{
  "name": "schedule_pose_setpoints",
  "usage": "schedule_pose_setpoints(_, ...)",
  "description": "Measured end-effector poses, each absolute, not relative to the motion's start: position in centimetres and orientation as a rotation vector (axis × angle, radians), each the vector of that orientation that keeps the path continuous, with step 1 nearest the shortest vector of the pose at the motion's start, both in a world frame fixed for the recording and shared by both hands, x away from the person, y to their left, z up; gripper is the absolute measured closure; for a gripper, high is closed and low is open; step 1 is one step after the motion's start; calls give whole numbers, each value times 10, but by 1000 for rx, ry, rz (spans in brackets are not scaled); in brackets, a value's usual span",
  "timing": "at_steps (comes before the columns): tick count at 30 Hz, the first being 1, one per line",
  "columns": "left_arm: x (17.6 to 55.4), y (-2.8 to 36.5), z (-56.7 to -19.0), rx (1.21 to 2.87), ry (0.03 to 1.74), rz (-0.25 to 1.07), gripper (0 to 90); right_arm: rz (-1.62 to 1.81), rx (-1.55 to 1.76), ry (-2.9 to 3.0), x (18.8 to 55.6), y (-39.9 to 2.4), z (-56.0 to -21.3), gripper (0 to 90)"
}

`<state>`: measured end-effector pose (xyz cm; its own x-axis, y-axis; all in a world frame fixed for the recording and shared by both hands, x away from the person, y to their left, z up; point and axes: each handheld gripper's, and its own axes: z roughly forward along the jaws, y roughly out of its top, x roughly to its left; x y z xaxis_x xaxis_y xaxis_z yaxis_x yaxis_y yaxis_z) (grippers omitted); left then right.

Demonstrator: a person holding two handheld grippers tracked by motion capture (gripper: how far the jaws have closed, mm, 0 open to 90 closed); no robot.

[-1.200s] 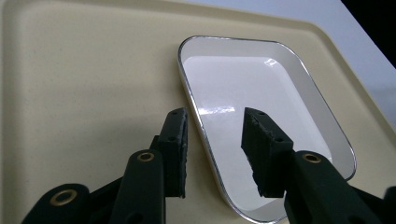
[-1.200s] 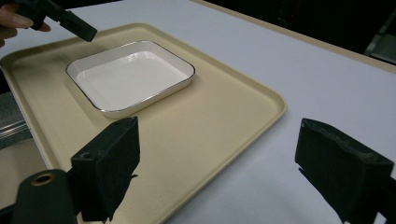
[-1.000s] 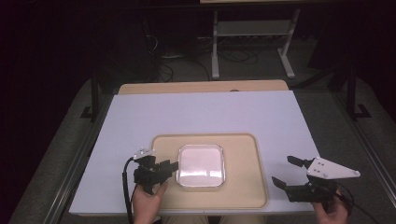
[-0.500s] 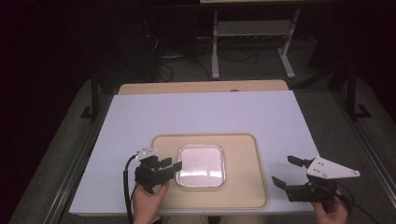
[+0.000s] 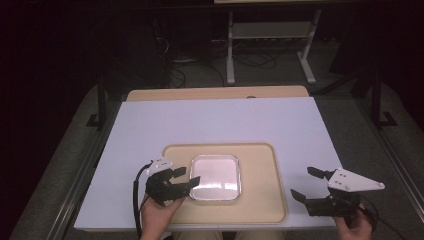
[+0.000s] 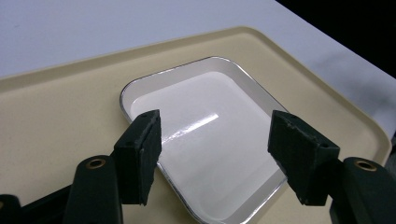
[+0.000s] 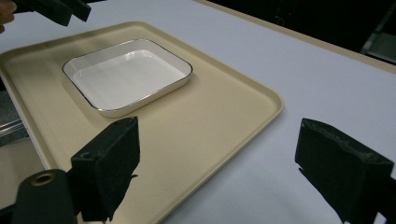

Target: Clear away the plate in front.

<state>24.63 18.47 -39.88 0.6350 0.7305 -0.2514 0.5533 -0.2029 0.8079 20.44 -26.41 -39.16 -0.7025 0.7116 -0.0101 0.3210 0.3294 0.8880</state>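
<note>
From the high view, a white square dish [image 5: 216,177] sits flat in the left-middle of a beige tray [image 5: 260,200], which lies on the near part of the pale desk [image 5: 225,122], likely so both hands can reach it. The left hand-held gripper [image 5: 192,176] hangs at the dish's left edge; its jaws have just been opening and now stand wide, pressing on nothing. The right hand-held gripper [image 5: 306,183] waits off the tray's right edge, jaws wide and empty, seemingly parked clear of the work.

In the left gripper view, the dish [image 6: 205,135] lies beyond and partly between the parted jaws, its thin metallic rim untouched, which reads as a release or a fresh approach.

In the right gripper view, the dish [image 7: 126,74] rests well apart from the jaws.

No brand, label or writing is legible anywhere.
</note>
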Motion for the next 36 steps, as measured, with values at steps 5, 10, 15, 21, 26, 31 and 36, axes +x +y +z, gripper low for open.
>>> schedule_pose_setpoints(5, 246, 187, -394, 1906, 966, 250, 319, 1331, 912, 2200, 205, -265, -392, 130)
schedule_pose_setpoints(10, 246, 191, -390, 1913, 926, 266, 301, 1333, 919, 2199, 206, -266, -393, 130)
schedule_pose_setpoints(15, 246, 196, -385, 1925, 879, 274, 304, 1329, 922, 2202, 206, -267, -393, 130)
schedule_pose_setpoints(21, 246, 207, -381, 1915, 850, 281, 305, 1330, 928, 2200, 207, -267, -394, 130)
schedule_pose_setpoints(26, 246, 214, -381, 1931, 831, 309, 305, 1328, 929, 2200, 207, -267, -394, 130)
schedule_pose_setpoints(31, 247, 224, -381, 1906, 833, 282, 300, 1332, 934, 2195, 207, -269, -394, 130)
schedule_pose_setpoints(36, 246, 232, -381, 1902, 822, 291, 271, 1331, 936, 2189, 206, -271, -394, 130)
